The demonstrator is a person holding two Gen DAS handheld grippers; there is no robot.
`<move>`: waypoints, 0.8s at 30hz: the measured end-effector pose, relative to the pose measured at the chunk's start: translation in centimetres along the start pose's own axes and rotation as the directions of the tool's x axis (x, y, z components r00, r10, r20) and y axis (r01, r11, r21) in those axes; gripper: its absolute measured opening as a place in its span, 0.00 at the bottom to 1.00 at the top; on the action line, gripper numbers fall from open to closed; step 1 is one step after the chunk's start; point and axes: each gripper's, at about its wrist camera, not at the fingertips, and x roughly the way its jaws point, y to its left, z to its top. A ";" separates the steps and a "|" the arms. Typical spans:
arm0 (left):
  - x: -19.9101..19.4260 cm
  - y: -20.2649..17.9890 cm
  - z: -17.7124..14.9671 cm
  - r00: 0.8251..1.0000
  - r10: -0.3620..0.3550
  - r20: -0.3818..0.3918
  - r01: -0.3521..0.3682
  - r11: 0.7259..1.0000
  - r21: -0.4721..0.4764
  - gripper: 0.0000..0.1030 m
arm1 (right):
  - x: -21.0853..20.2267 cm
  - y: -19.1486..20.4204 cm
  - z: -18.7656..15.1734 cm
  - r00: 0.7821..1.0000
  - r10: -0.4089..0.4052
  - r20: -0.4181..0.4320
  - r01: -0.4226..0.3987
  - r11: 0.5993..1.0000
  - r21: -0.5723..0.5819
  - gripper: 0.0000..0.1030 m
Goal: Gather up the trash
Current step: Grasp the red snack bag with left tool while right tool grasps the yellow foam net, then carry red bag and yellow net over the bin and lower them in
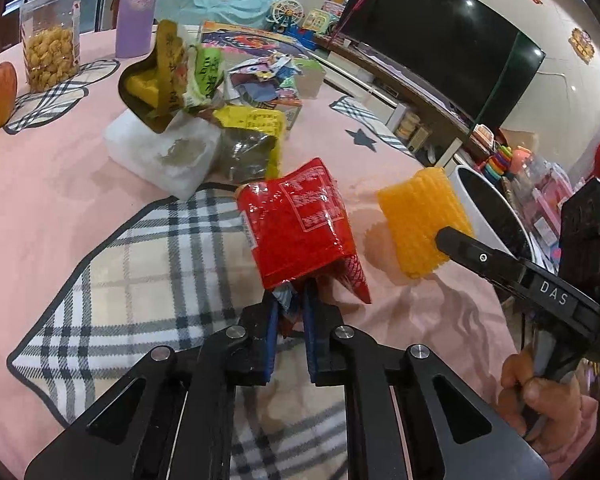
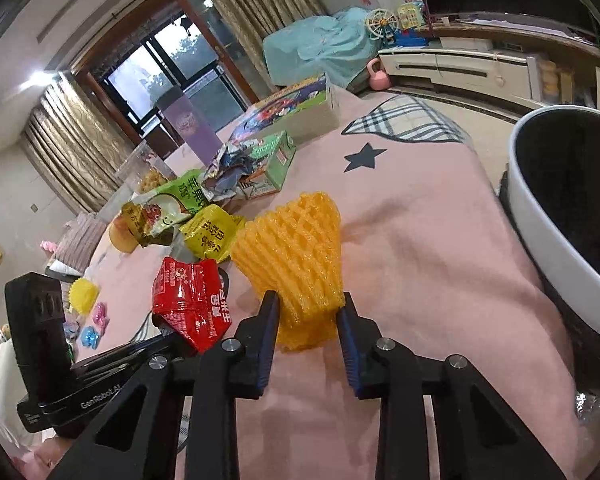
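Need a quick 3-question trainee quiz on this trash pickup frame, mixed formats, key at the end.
1. Multiple choice: what is the left gripper clamped on? A) green carton B) red wrapper C) white foam block
2. True or false: the orange foam net sits between the fingers of the right gripper.
3. Fill in: the white bin with the dark inside stands past the table edge on the ____ side of the right wrist view.

Key: 1 B. 2 True. 3 Right.
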 end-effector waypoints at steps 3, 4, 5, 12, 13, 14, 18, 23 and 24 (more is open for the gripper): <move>-0.6 -1.2 0.2 1.000 0.005 0.012 -0.006 0.999 0.034 0.09 | -1.4 -0.4 0.0 1.000 -0.007 0.028 0.006 1.000 0.015 0.28; -0.7 -1.7 0.3 1.000 -0.001 0.013 0.000 0.999 0.043 0.09 | -1.8 -0.6 0.0 0.999 -0.007 0.036 0.007 1.000 0.018 0.27; -0.8 -2.2 0.3 1.000 -0.003 0.013 0.002 0.999 0.051 0.09 | -2.5 -0.9 0.0 0.999 -0.012 0.050 0.011 1.000 0.025 0.27; -0.2 -6.5 0.4 0.999 -0.037 0.000 0.037 0.992 0.123 0.09 | -6.3 -2.9 -0.2 0.993 -0.054 0.106 0.047 0.997 0.065 0.27; -0.1 -7.3 0.5 0.999 -0.046 -0.004 0.046 0.990 0.135 0.09 | -6.7 -3.1 -0.2 0.992 -0.059 0.110 0.052 0.996 0.068 0.27; 0.1 -7.9 0.6 0.999 -0.051 -0.006 0.052 0.988 0.143 0.09 | -7.3 -3.7 -0.3 0.990 -0.071 0.119 0.062 0.995 0.078 0.27; 0.5 -10.2 1.0 0.997 -0.070 -0.010 0.071 0.981 0.181 0.09 | -9.3 -5.1 -0.1 0.983 -0.104 0.152 0.089 0.991 0.101 0.27; 1.0 -13.4 1.9 0.996 -0.091 -0.015 0.092 0.967 0.236 0.09 | -11.5 -7.1 0.4 0.968 -0.162 0.189 0.139 0.982 0.132 0.27; 1.2 -14.0 2.0 0.995 -0.096 -0.017 0.097 0.965 0.245 0.09 | -11.8 -7.5 0.5 0.966 -0.170 0.194 0.144 0.980 0.139 0.27</move>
